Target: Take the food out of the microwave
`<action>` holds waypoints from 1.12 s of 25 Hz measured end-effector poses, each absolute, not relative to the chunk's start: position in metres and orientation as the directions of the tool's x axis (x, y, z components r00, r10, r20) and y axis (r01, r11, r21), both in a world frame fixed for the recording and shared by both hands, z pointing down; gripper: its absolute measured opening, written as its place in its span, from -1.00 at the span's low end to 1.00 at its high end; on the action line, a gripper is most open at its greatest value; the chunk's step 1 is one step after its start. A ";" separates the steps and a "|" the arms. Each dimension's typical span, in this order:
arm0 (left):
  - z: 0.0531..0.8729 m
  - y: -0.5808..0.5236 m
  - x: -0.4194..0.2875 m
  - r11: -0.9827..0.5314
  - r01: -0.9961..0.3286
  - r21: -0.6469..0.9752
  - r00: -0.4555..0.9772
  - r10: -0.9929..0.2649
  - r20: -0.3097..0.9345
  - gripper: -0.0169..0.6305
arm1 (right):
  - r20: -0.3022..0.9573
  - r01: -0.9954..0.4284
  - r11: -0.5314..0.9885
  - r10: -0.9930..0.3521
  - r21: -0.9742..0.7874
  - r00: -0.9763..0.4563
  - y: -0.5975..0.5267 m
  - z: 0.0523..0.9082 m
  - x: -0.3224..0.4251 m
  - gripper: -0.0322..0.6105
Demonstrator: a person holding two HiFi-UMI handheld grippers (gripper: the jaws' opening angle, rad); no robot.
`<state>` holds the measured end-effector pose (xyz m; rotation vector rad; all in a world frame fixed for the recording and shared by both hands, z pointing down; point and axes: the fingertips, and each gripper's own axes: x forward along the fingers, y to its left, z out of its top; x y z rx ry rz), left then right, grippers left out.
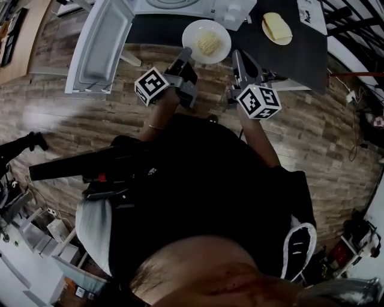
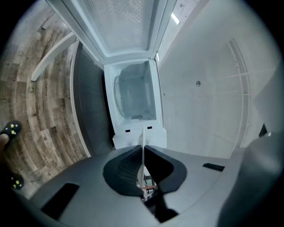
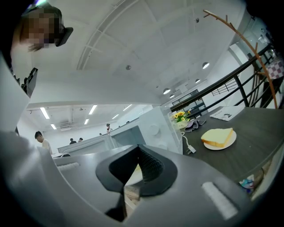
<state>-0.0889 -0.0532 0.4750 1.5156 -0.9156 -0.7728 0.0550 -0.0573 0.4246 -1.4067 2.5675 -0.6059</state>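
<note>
Where the food is sitting: you are carrying the food (image 1: 208, 43), a pale yellow heap, on a white plate (image 1: 192, 31). It is hanging between your two grippers, just in front of the microwave (image 1: 180, 5) and over the near edge of the dark table (image 1: 300, 60).
Left gripper: your left gripper (image 1: 187, 54) is pinching the near-left part of the white plate's rim. Its own view is showing the jaws drawn together on the thin white edge, seen edge-on.
Right gripper: your right gripper (image 1: 236, 57) is clamping the near-right part of the rim, with the jaws pressed in and the pale rim caught between the pads.
How you are holding them: you are pointing both grippers forward, side by side, with the marker cubes facing up toward your head.
Microwave door: the door (image 1: 99, 45) is standing wide open, swung out to the left over the wooden floor (image 1: 60, 114). The left gripper view is looking past the rim into the lit cavity (image 2: 135, 95).
Other plate: a bread slice (image 1: 275, 25) is lying on a small plate (image 1: 287, 39) on the dark table, right of the microwave and apart from the plate you are holding.
Background: yellow flowers (image 3: 179, 116) are standing beside the microwave in the right gripper view, and people (image 3: 41, 138) are standing far behind under ceiling lights.
</note>
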 end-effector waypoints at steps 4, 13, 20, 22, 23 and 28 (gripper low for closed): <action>0.473 -0.046 -0.059 -0.064 -0.118 0.991 0.528 -0.849 0.008 -0.90 | 0.061 -0.800 0.440 -0.861 -0.408 -0.504 -0.043 0.423 0.087 -0.89; 0.472 -0.043 0.003 -0.073 -0.082 0.994 0.638 -0.770 -0.004 -0.90 | 0.074 -0.854 0.313 -0.924 -0.415 -0.375 -0.019 0.426 0.149 -0.89; 0.468 -0.045 0.052 -0.086 -0.065 0.994 0.700 -0.714 -0.016 -0.90 | 0.051 -0.875 0.240 -0.957 -0.421 -0.287 -0.008 0.422 0.198 -0.90; 0.470 -0.047 0.062 -0.087 -0.065 0.994 0.715 -0.699 -0.014 -0.90 | 0.050 -0.880 0.216 -0.964 -0.422 -0.260 -0.007 0.422 0.209 -0.89; 0.471 -0.048 0.069 -0.088 -0.065 0.994 0.725 -0.688 -0.014 -0.89 | 0.049 -0.883 0.202 -0.968 -0.423 -0.245 -0.006 0.422 0.215 -0.89; 0.473 -0.052 0.104 -0.085 -0.047 0.995 0.769 -0.639 -0.019 -0.90 | 0.045 -0.894 0.144 -0.983 -0.425 -0.180 -0.001 0.423 0.246 -0.89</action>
